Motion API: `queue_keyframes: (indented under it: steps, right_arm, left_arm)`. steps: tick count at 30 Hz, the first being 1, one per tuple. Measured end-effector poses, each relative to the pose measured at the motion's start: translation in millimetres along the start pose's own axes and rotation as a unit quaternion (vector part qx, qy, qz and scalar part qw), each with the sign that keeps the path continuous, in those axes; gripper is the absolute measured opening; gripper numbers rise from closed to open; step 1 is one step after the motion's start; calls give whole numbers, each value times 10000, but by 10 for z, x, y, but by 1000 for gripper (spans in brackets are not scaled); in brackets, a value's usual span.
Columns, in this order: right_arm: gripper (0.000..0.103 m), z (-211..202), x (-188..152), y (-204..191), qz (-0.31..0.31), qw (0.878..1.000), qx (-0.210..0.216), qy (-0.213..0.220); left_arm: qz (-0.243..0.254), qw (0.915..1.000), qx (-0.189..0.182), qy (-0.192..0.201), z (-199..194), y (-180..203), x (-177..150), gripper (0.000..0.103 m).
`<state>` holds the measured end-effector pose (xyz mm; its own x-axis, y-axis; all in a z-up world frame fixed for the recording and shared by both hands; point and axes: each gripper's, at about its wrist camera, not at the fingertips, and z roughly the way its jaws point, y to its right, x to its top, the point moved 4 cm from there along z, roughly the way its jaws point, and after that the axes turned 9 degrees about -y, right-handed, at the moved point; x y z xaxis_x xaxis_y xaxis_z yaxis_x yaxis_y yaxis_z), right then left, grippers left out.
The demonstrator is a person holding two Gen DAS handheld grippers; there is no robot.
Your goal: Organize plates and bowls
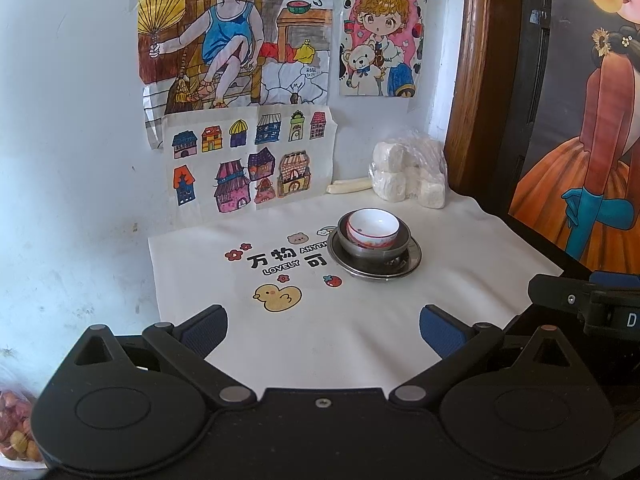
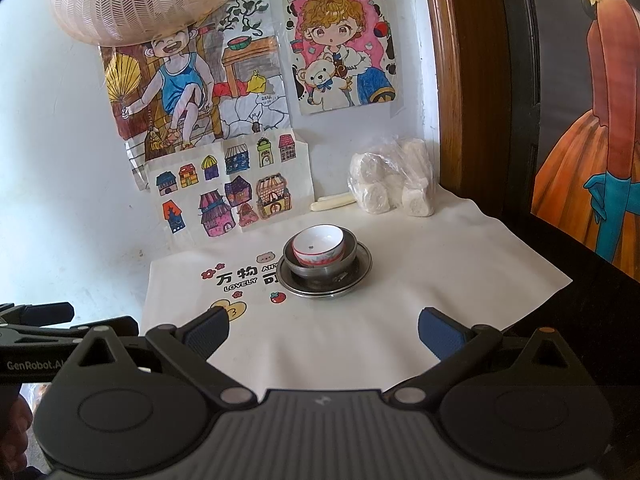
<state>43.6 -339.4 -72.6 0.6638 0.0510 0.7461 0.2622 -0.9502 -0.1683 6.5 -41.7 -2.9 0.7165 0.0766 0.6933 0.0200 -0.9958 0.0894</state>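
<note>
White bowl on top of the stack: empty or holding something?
Empty. The white bowl sits upright in the metal bowl; its interior shows only a tiny dark speck.

Both the left claw (image 1: 323, 330) and right claw (image 2: 324, 332) hover side by side, spread wide, holding nothing.

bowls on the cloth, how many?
2, nested: a white bowl sits inside a metal bowl, which stands on a metal plate mid-cloth. More could be hidden beneath.

Side-by-side wrist views share stacked bowls (image 1: 373, 236) ahead
</note>
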Motion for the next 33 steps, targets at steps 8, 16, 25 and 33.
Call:
queue_keyframes:
  steps: [8, 16, 25, 33]
  right_arm:
    - [103, 3, -10, 18, -9, 10000, 5, -22]
    - [103, 0, -8, 15, -5, 10000, 0, -19]
    - [103, 9, -10, 13, -9, 10000, -1, -29]
    - [103, 7, -14, 11, -18, 10000, 1, -41]
  left_arm:
    - [9, 10000, -10, -3, 2, -1, 0, 102]
    - [-7, 10000, 11, -22, 5, 3, -16, 102]
    - [-9, 10000, -16, -19, 4, 24, -28, 102]
    - [-13, 10000, -9, -34, 6, 32, -27, 102]
